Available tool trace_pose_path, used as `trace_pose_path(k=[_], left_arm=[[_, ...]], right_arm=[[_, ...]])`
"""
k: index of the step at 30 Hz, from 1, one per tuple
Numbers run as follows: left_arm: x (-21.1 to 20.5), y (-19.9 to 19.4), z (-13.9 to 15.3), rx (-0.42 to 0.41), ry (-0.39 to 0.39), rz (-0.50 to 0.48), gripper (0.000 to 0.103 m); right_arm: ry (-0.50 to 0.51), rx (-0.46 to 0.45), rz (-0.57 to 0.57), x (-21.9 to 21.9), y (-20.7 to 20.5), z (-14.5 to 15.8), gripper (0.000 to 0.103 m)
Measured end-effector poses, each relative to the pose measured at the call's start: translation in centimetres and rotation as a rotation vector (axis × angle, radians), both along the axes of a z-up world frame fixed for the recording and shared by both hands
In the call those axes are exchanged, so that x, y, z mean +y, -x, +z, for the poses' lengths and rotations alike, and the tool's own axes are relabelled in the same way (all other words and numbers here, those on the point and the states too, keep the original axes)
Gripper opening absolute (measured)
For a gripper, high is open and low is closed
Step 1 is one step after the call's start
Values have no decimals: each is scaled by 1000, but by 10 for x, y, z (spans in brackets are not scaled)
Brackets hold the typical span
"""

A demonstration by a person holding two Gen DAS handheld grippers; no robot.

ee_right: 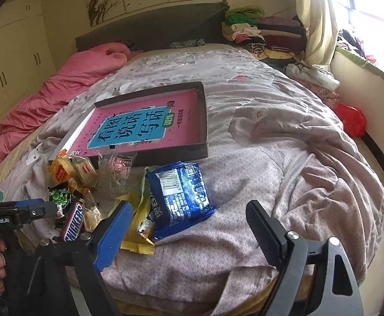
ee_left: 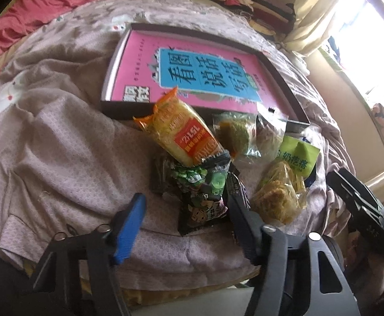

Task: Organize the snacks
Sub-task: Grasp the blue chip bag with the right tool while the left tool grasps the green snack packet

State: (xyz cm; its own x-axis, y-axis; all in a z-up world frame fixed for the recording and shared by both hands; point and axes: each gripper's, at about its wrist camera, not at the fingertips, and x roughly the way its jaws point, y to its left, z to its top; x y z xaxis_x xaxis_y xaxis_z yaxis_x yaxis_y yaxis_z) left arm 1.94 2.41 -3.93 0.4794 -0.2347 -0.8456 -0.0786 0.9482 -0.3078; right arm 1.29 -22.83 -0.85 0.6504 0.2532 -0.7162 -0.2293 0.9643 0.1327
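A pile of snack packets lies on the bed in front of a shallow dark box lined with a pink book. In the left wrist view my left gripper is open, its jaws either side of a black-and-green packet, just above it. An orange-yellow cracker pack leans on the box edge, with clear-wrapped pastries to the right. In the right wrist view my right gripper is open and empty above a blue packet, which lies on a yellow packet. A Snickers bar lies left.
The bed is covered by a rumpled mauve quilt, with a pink duvet at the far left. Folded clothes are stacked by the headboard. A curtain and bright window are on the right, a red bag beside the bed.
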Motion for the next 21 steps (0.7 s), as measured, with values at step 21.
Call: trace_pose_path(k=[21], left_arm=[[-8,-11,-9,12,25,-37,43]], right_arm=[[32,66,145,13,-45,-31,57]])
